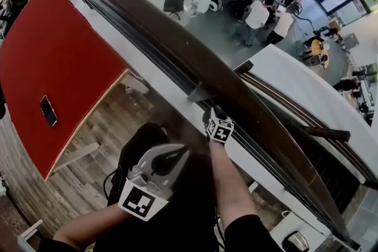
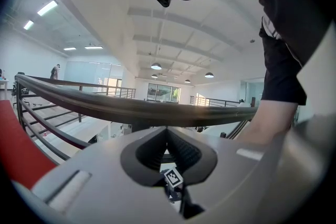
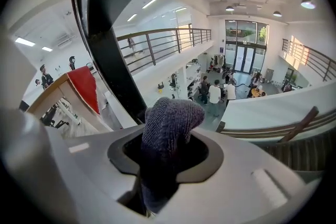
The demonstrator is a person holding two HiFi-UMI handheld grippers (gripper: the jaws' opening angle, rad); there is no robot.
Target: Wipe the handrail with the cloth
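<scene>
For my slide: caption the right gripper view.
Right gripper shut on a grey cloth, the dark handrail alongside.

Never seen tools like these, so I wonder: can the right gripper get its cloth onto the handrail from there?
Probably yes. The right gripper, shut on the grey cloth, sits close beside the handrail with nothing between them. The left gripper hangs back, shut and empty.

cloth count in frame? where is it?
1. The grey knit cloth is clamped in the right gripper's tongs, near the handrail. The left gripper's tongs are shut and empty. The head view shows no cloth; others may be hidden.
</scene>
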